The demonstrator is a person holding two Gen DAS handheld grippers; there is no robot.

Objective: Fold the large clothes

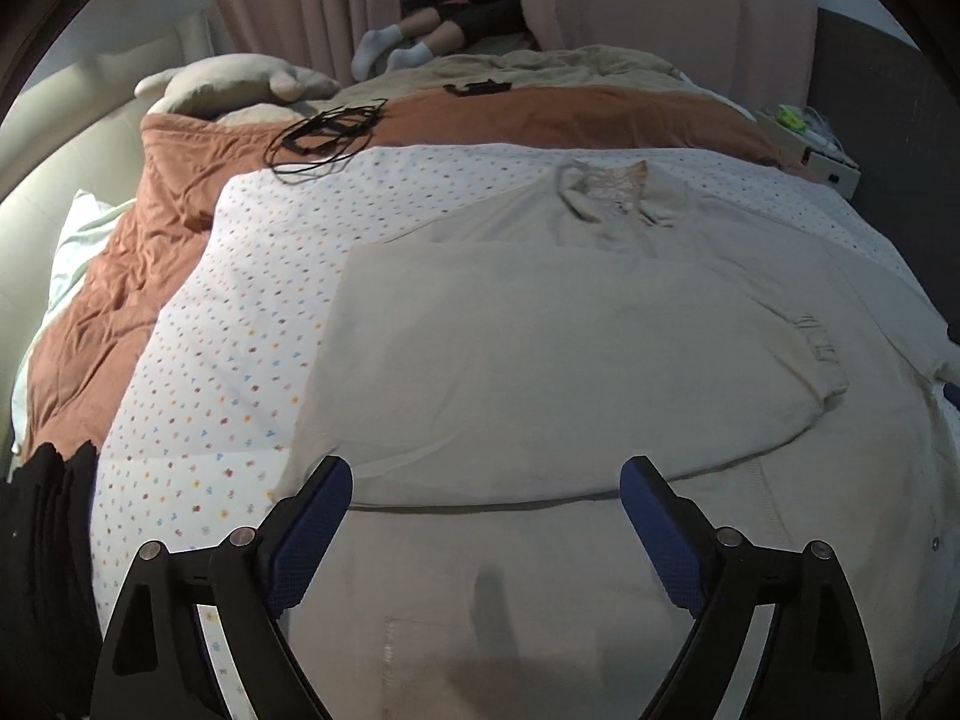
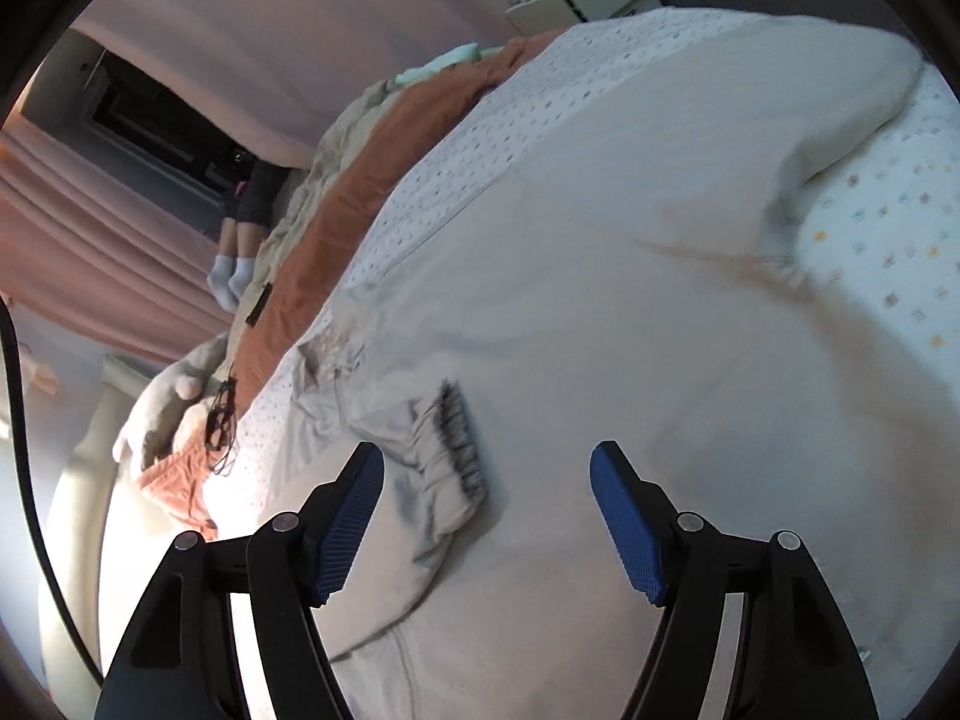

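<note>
A large beige jacket (image 1: 540,360) lies spread flat on a white dotted sheet (image 1: 228,324) on the bed, collar (image 1: 606,192) at the far end. One sleeve is folded across the body, its gathered cuff (image 1: 822,354) at the right. My left gripper (image 1: 486,480) is open and empty, hovering over the jacket's lower part. In the right wrist view the same jacket (image 2: 600,312) fills the frame; my right gripper (image 2: 486,468) is open and empty just above the folded sleeve's cuff (image 2: 450,456). The other sleeve (image 2: 840,96) stretches out toward the bed's edge.
A rust-coloured quilt (image 1: 150,252) and a beige blanket lie beyond the sheet, with a black cable (image 1: 324,132) and a small black object (image 1: 477,87) on them. Pillows (image 1: 228,87) sit at the far left. A person's legs (image 1: 420,36) rest by the curtains. A bedside box (image 1: 810,144) stands right.
</note>
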